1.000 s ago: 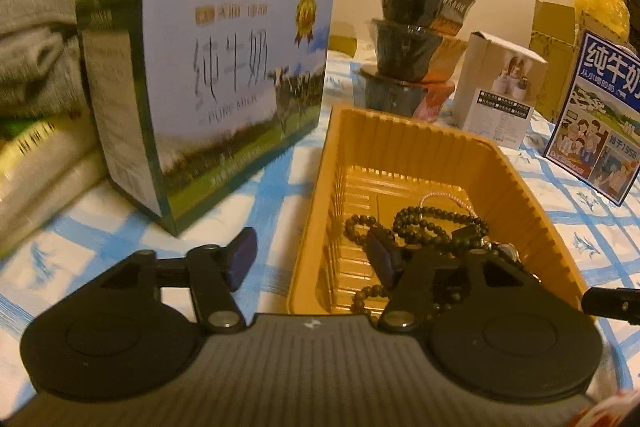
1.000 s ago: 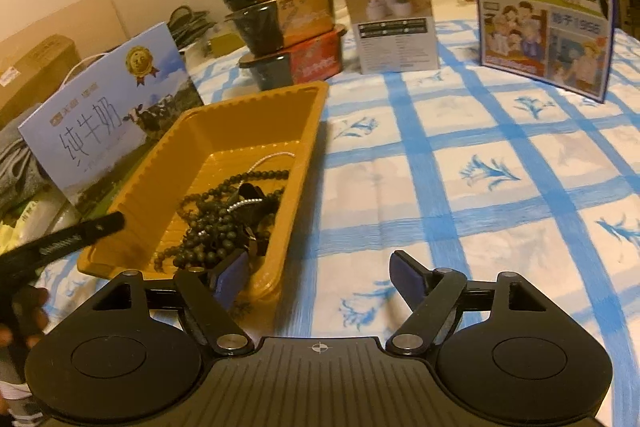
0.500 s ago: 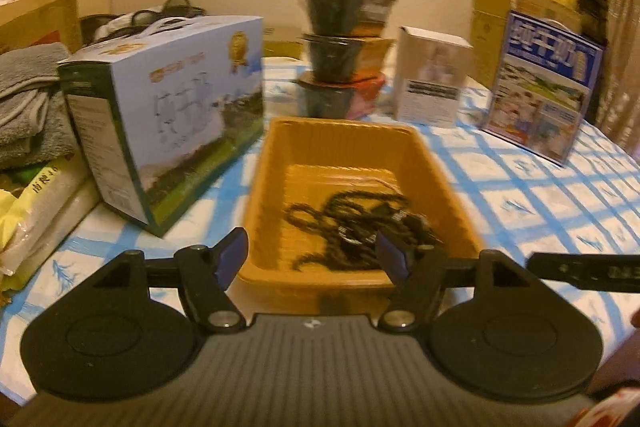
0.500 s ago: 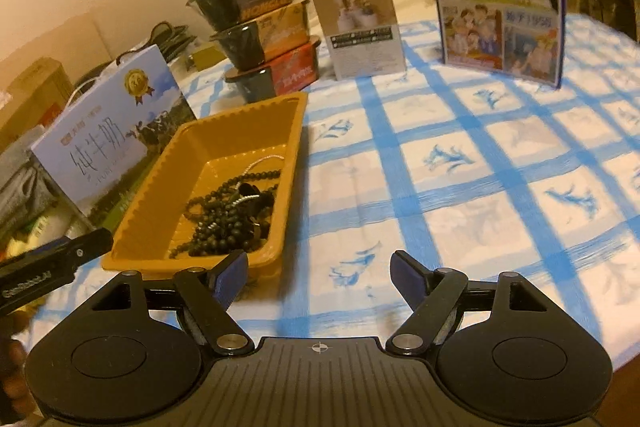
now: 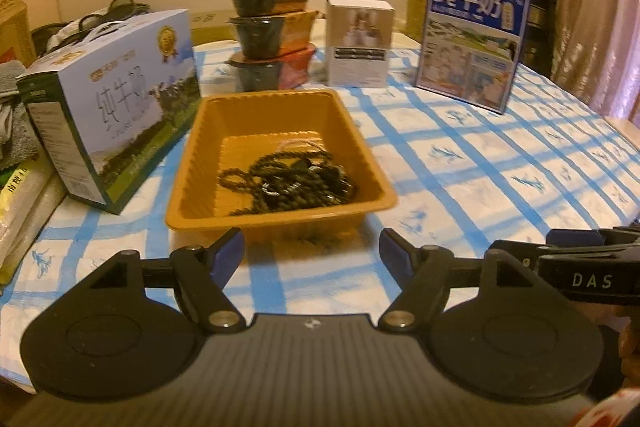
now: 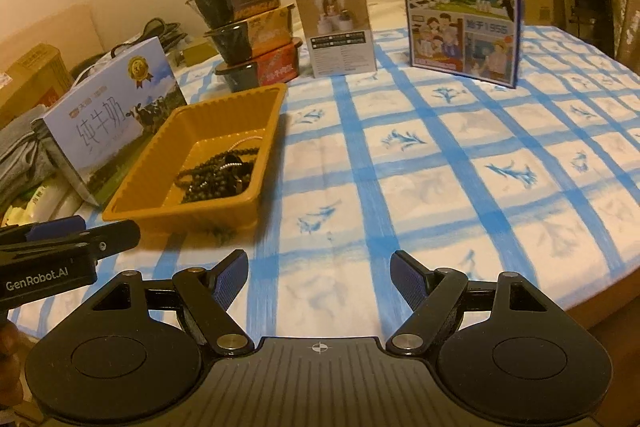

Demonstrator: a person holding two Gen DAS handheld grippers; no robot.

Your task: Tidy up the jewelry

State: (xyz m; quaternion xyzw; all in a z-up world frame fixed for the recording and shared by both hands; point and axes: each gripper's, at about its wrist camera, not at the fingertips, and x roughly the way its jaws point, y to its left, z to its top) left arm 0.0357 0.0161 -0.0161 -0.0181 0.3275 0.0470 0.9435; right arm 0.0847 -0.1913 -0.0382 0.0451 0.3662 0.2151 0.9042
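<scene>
Hovering level above the blue-checked tablecloth, the left gripper faces the orange plastic tray — fingers spread wide, gripping nothing; the right gripper sits beside it, equally parted and empty; the dark beaded jewelry lies tangled inside that tray.

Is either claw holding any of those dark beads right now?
No, both the left claw and the right claw are open and hold nothing, while the beads lie in the orange tray.
</scene>
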